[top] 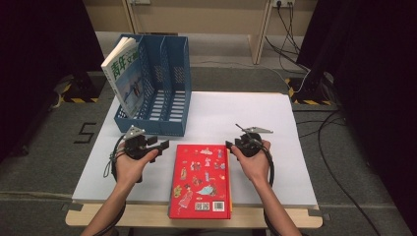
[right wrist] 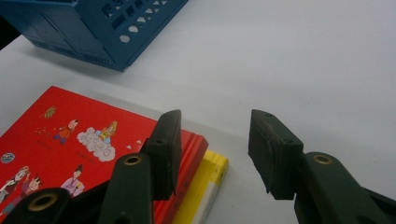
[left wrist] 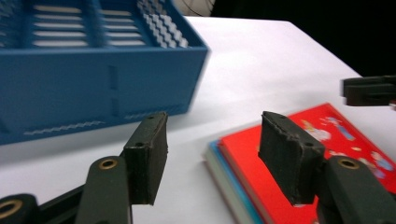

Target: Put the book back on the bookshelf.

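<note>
A red picture book (top: pixel 200 179) lies flat near the table's front edge, on top of other books. In the left gripper view the red book (left wrist: pixel 299 154) has blue and white edges under it. In the right gripper view the red book (right wrist: pixel 79 140) rests on a yellow one (right wrist: pixel 205 186). My left gripper (top: pixel 160 143) hovers just left of the book's far left corner, jaws open and empty (left wrist: pixel 212 135). At the far right corner my right gripper (top: pixel 235 142) is open (right wrist: pixel 215 140), with one jaw over the red cover's edge and nothing gripped.
A blue three-slot file rack (top: pixel 157 93) stands at the table's back left, with a white-and-green magazine (top: pixel 124 73) upright in its left slot. The white tabletop (top: pixel 236 113) spreads to the right of the rack. Cables lie on the floor beyond the table's right side.
</note>
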Tool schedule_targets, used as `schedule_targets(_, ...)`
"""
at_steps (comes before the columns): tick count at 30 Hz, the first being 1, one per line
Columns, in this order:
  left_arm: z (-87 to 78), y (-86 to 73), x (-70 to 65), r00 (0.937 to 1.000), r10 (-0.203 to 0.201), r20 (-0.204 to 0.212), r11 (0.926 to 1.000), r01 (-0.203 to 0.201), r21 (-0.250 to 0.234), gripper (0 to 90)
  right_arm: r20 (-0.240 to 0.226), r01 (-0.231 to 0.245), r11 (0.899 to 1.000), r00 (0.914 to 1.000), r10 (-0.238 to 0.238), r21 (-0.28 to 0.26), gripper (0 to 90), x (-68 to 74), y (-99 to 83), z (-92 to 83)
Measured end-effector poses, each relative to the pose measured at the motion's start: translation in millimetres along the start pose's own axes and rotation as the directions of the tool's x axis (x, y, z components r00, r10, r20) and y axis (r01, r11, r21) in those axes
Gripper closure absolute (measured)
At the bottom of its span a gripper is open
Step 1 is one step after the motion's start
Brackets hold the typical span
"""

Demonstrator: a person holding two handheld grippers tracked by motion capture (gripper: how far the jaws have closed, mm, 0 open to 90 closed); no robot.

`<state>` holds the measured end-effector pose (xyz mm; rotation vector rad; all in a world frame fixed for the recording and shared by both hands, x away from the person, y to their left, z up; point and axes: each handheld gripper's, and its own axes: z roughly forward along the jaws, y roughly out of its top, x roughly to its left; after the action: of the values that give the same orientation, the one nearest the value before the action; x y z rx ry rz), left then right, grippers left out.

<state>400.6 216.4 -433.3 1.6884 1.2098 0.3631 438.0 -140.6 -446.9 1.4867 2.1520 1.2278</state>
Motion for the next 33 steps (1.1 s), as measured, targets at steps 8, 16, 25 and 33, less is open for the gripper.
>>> schedule_targets(8,12.9,-8.8,-15.5,0.9988,0.016,0.046,0.9989,-0.018,0.044,41.7,-0.027,-0.014,0.999,0.9995,0.015,0.028,55.1,2.5,0.9,6.8)
schedule_targets(16,23.7,-22.0,-23.1,0.9967,0.007,0.080,0.9943,-0.015,0.106,43.0,-0.060,-0.049,0.997,0.9968,0.053,0.066,55.0,1.6,1.5,13.3)
schedule_targets(25,28.4,-34.1,-24.8,0.9951,-0.021,0.096,0.9907,0.008,0.136,43.4,-0.098,-0.093,0.990,0.9898,0.103,0.104,53.0,-1.4,1.9,18.5)
schedule_targets(33,30.6,-35.7,-25.3,0.9954,-0.022,0.093,0.9898,0.008,0.142,43.7,-0.123,-0.121,0.985,0.9830,0.136,0.122,51.1,-3.7,2.5,21.4)
